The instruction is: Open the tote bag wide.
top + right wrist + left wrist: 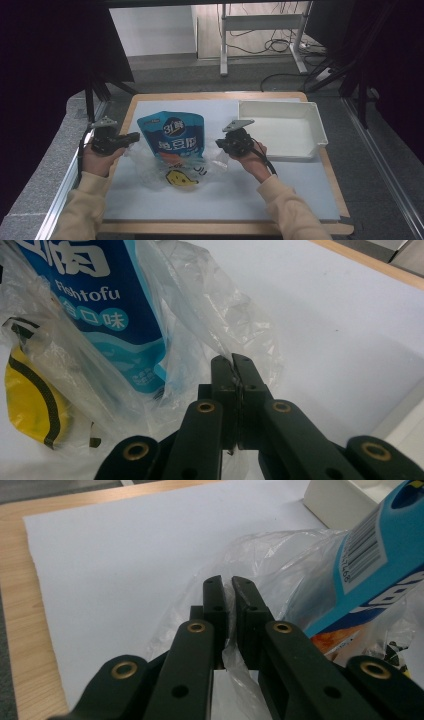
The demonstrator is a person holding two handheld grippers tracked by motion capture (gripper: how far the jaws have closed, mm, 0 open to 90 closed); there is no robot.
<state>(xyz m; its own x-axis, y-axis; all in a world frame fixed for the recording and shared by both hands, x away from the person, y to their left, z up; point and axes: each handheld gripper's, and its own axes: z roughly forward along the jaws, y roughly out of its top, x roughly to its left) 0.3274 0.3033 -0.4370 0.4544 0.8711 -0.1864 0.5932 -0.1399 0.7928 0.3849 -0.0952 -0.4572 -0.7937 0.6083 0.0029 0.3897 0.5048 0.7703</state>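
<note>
- The left gripper has its 2 fingers pressed together on a fold of the clear plastic bag, at the bag's edge; the film bulges out from between them.
- The right gripper likewise has its fingers clamped shut on the opposite edge of the same bag, with a crinkled flap of film pinched between the tips.
- In the high view the left gripper sits just at the bag's left side and the right gripper just at its right side, each held in a hand in a beige sleeve.
- The plastic bag lies on the white sheet, between the 2 grippers, its open end facing away from the person.
- A blue snack pouch marked "Fishtofu" stands partly inside the bag, its upper half sticking out of the mouth; its barcode shows in the left gripper view.
- A yellow-and-black print shows on the near part of the bag, below the pouch.
- The white sheet covers most of the wooden surface.
- A white tray sits at the far right of the surface, well apart from the bag.
</note>
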